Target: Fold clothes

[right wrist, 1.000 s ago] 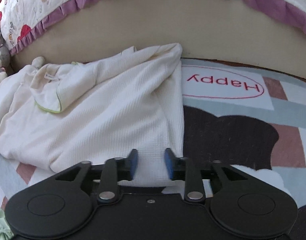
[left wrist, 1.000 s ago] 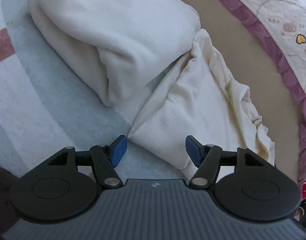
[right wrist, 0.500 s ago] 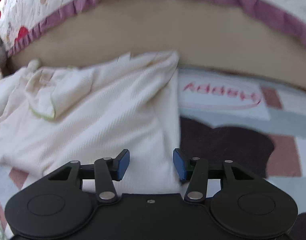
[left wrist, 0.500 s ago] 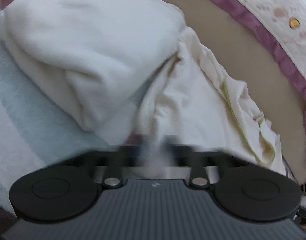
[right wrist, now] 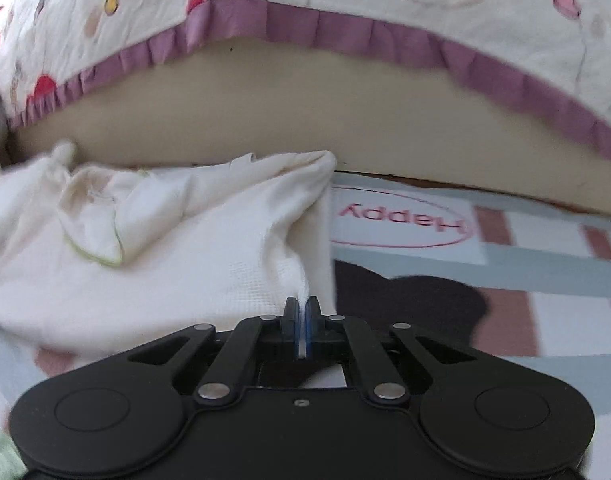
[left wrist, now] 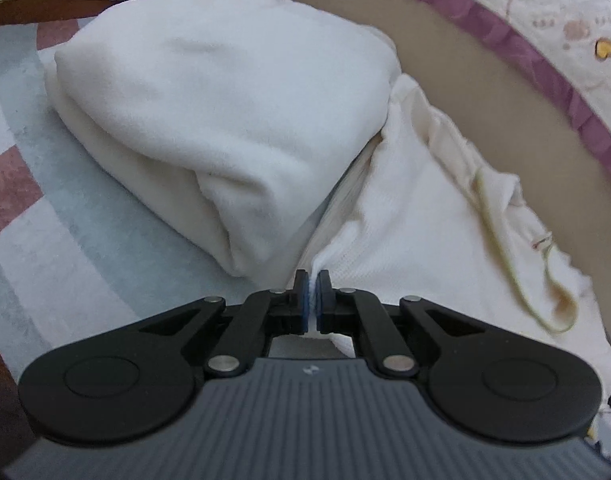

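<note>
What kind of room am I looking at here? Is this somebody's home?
Most likely a bedroom at home, perhaps a child's. A cartoon-print quilt with a purple frill hangs over a mattress edge, a rug with "Happy" on it covers the floor, and a cream waffle-knit garment lies there beside a folded white blanket.

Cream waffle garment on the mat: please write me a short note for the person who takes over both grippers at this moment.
Left gripper: shut on a near corner of the cream waffle garment.
Right gripper: shut on the garment's other near corner.
Garment lies crumpled on the patterned mat, against the bed base. A folded white blanket lies beside it, partly on its edge.
Done: both corners are gripped.
Left: probably lift, spread flat, then fold; no fold is made yet.
</note>
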A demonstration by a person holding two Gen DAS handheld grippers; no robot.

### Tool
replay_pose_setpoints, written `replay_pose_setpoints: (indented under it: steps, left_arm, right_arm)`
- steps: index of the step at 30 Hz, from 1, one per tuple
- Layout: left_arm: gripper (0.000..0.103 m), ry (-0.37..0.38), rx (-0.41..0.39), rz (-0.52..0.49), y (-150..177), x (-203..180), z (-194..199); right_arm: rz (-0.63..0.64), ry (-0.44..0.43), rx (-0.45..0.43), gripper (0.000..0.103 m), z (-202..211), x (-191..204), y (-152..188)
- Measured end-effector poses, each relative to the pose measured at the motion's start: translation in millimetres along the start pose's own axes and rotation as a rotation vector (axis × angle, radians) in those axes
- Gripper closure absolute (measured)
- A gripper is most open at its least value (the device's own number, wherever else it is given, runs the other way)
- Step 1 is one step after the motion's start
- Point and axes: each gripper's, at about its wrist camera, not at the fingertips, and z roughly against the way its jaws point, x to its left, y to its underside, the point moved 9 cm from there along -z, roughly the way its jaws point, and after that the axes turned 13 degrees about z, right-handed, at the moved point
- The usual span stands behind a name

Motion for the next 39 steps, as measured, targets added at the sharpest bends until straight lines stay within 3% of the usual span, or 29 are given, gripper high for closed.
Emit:
replay_pose_setpoints:
  steps: [3,6,8,9,10,11,12,13,17,20,22,23,29,34,36,37,38,39]
  left_arm:
    - [0.1,-0.06,0.006,-0.009,6,4,-9]
    - [0.094,-0.11,-0.005,-0.024,6,7,-2]
    - [0.089,-0.145,-0.012,-0.001,4,13,9]
    - [0.091,-0.153,-0.006,0.026,4,17,16]
    - [0.087,-0.139,0.01,0.052,6,19,20]
    - [0.087,-0.104,0.034,0.091,8,21,24]
    - [0.086,-0.053,0.07,0.147,13,21,26]
    - [0.082,0.009,0.116,0.214,20,20,26]
    - [0.069,0.214,0.238,0.406,48,11,21]
    - [0.067,0.284,0.298,0.478,68,1,8]
    - [0.059,0.292,0.278,0.48,70,-3,-1]
    - [0.061,0.297,0.268,0.48,72,-6,-5]
    - [0.06,0.269,0.087,0.479,43,-12,-25]
    - [0.06,0.204,-0.021,0.487,18,-13,-35]
    - [0.058,0.16,-0.064,0.446,11,-17,-38]
    - [0.058,0.138,-0.088,0.421,8,-19,-38]
    - [0.058,0.137,-0.094,0.403,7,-20,-39]
    - [0.06,0.136,-0.1,0.386,6,-20,-40]
  right_arm:
    - [0.092,0.067,0.104,0.102,-27,2,19]
    - [-0.018,0.176,0.13,0.1,-21,-17,21]
    - [-0.109,0.236,0.141,0.085,-13,-30,25]
    - [-0.186,0.214,0.13,0.083,-7,-37,31]
    - [-0.269,0.18,0.115,0.073,0,-43,36]
    - [-0.359,0.12,0.099,0.051,3,-45,42]
    - [-0.451,0.051,0.082,0.046,7,-46,47]
    - [-0.541,-0.016,0.059,0.045,9,-46,52]
    - [-0.707,-0.143,0.009,0.039,-5,-25,58]
    - [-0.793,-0.21,-0.031,0.036,-17,-8,55]
    - [-0.804,-0.217,-0.071,0.035,-27,2,44]
    - [-0.814,-0.223,-0.094,0.034,-32,5,39]
    - [-0.779,-0.132,-0.188,0.034,-66,-4,3]
    - [-0.688,-0.039,-0.183,0.038,-75,-14,-8]
    - [-0.724,-0.044,-0.181,0.048,-72,-24,-5]
    - [-0.73,-0.065,-0.177,0.073,-73,-25,-3]
    - [-0.732,-0.092,-0.173,0.085,-74,-26,-2]
    - [-0.702,-0.1,-0.174,0.085,-73,-25,-3]
